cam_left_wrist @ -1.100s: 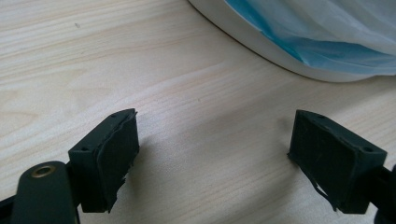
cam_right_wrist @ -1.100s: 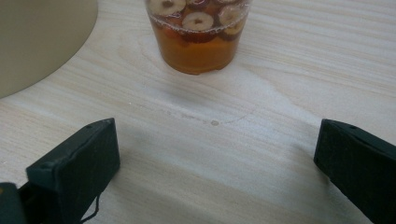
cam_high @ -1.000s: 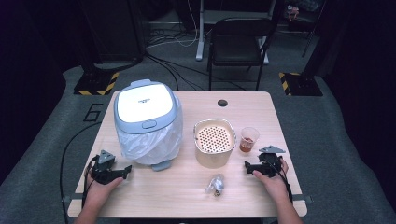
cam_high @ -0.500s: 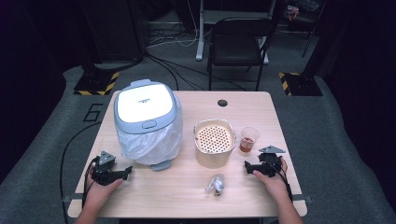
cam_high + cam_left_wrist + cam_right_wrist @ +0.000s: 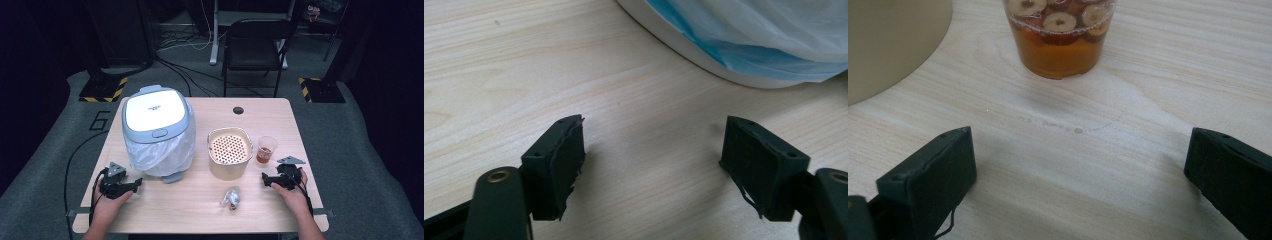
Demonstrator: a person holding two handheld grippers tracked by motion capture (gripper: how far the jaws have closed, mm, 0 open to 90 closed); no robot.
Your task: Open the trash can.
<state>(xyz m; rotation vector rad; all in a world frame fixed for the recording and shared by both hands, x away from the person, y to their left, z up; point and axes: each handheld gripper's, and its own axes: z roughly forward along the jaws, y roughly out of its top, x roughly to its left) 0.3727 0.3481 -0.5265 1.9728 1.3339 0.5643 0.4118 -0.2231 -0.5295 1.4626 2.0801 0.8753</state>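
Right now your right gripper [image 5: 271, 180] rests low on the pale wooden table [image 5: 200, 210] with its jaws spread wide and nothing between them, and the small clear plastic cup of amber drink with sliced dried fruit [image 5: 1060, 35] stands straight ahead of those jaws in the right gripper view, near but not touching. The cup is upright, its long axis vertical, smooth-walled and slightly tapered, so it looks likely to slip if squeezed high. Just beside it sits the beige rounded pot with a perforated insert [image 5: 229, 150]. Your left gripper [image 5: 131, 184] is also wide open and empty, facing the white lidded bin lined with a thin blue-tinted plastic bag [image 5: 159, 135]; it is well apart from the cup.
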